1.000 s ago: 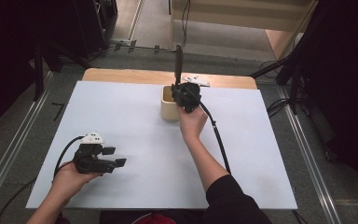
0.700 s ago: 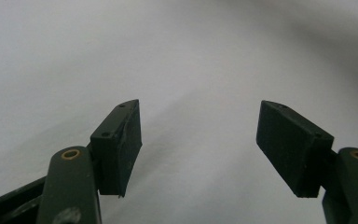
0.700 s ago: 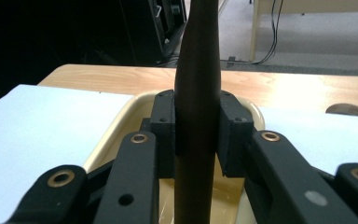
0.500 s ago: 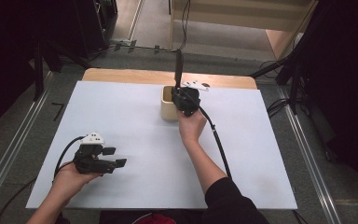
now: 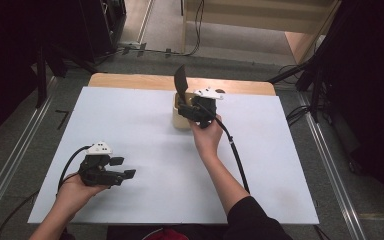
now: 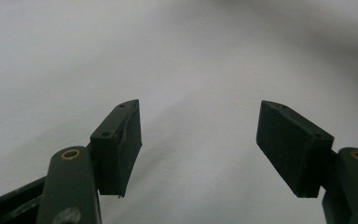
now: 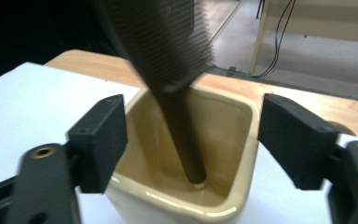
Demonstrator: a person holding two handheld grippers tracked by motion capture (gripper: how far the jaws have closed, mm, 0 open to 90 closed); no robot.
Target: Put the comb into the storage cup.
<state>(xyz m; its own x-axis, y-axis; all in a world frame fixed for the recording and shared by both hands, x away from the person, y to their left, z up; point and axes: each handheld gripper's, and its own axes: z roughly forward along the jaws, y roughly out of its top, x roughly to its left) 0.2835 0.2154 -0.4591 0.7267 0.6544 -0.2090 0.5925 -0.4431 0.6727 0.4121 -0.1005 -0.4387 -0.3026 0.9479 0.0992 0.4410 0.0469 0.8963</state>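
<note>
A cream square cup (image 5: 180,119) stands at the far middle of the white board. A black hairbrush (image 5: 181,80) stands in it handle down, its bristled head leaning left above the rim. My right gripper (image 5: 186,106) hovers over the cup; its jaws have just been opening. In the right gripper view the brush handle (image 7: 182,140) rests on the bottom of the cup (image 7: 235,140), free between the open right gripper (image 7: 191,140) pads. My left gripper (image 5: 125,168) lies low at the near left, and the left gripper (image 6: 200,144) stands open over bare board.
The white board (image 5: 130,125) covers a wooden table whose far edge (image 5: 130,80) shows behind the cup. Metal rails run along both sides on the floor. A black cable (image 5: 235,155) trails from the right gripper across the board.
The right gripper's jaws have opened and let go of the hairbrush, which has sunk into the cup and tipped left. The left hand has not moved.
</note>
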